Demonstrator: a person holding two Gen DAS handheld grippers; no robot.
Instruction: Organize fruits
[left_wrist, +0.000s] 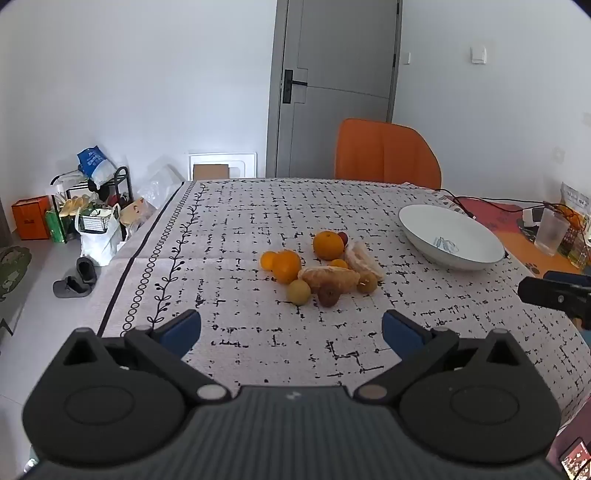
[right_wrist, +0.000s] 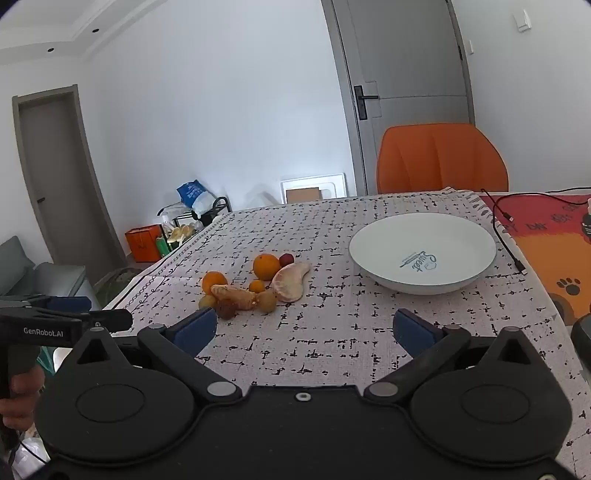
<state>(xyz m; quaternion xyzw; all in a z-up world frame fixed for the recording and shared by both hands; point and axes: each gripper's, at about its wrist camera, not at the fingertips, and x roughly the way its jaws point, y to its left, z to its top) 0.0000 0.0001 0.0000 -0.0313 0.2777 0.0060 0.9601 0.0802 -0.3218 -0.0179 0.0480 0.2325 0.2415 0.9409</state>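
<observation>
A heap of fruit lies mid-table: a large orange (left_wrist: 328, 244) (right_wrist: 266, 266), a second orange (left_wrist: 286, 266) (right_wrist: 214, 281), peeled citrus pieces (left_wrist: 328, 277) (right_wrist: 290, 283), small yellow-green fruits (left_wrist: 299, 291) (right_wrist: 266, 300), a brown fruit (left_wrist: 328, 296) (right_wrist: 225, 308) and a small red one (right_wrist: 286, 259). An empty white bowl (left_wrist: 451, 236) (right_wrist: 422, 253) stands to the right of the heap. My left gripper (left_wrist: 291, 330) is open and empty, short of the heap. My right gripper (right_wrist: 304, 330) is open and empty, short of the heap and the bowl.
The table wears a grey patterned cloth (left_wrist: 258, 221) (right_wrist: 332, 332). An orange chair (left_wrist: 386, 155) (right_wrist: 441, 158) stands at the far edge. A black cable (right_wrist: 506, 229) and a plastic cup (left_wrist: 551, 230) lie on the right. Bags and shoes (left_wrist: 92, 221) clutter the floor on the left.
</observation>
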